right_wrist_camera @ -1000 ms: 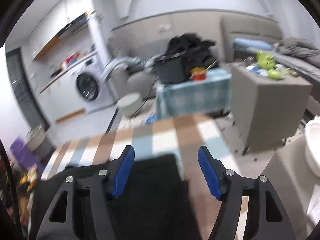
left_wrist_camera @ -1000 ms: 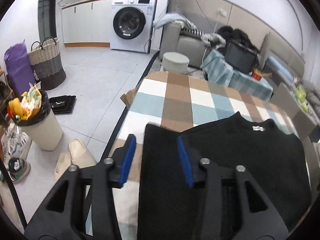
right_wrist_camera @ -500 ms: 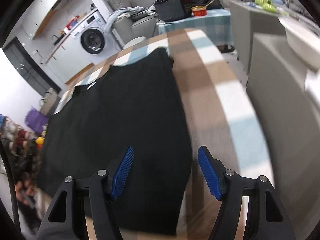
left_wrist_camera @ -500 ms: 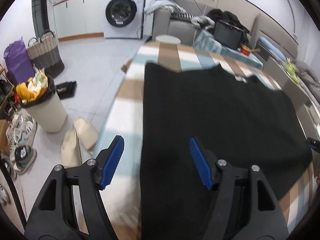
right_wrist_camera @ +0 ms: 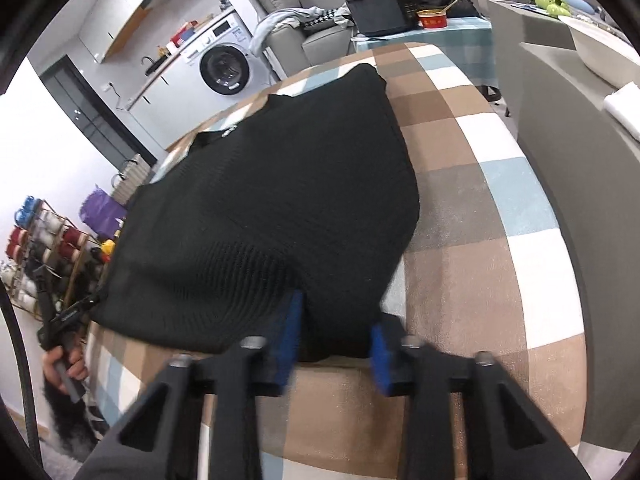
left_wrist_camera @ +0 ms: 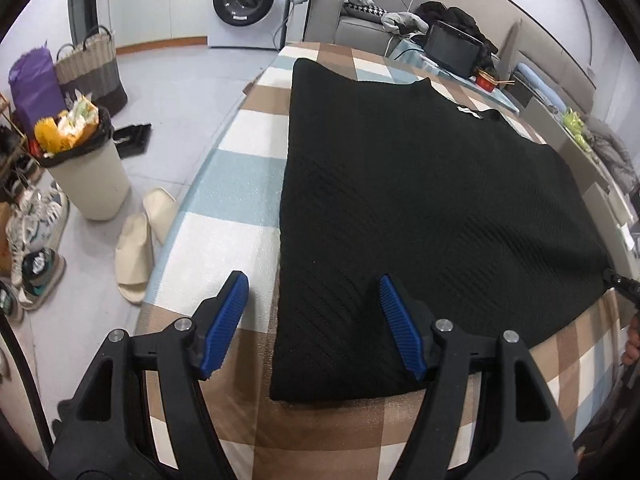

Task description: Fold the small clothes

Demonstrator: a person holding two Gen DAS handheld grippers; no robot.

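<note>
Two grippers at the near hem of the black sweater (left_wrist_camera: 420, 184), which lies flat on the checked table (left_wrist_camera: 240, 204). Left gripper (left_wrist_camera: 314, 322): fingers spread wide, holding nothing, straddling the sweater's near-left corner. Right gripper (right_wrist_camera: 334, 342): fingers partly closed around the near-right corner; knit bunched between them, but frame is blurred, can't tell if they actually clamp it.

Risks:
- Right pinches only the top layer, so the fold drags unevenly.
- Left closes on the checked cloth as well as the knit.
- Uneven lift skews the hem, and the fold line goes crooked.

Orientation: collar with white label (left_wrist_camera: 468, 111) points away from me, hem toward me. Long axis looks near-to-far along the table.
</note>
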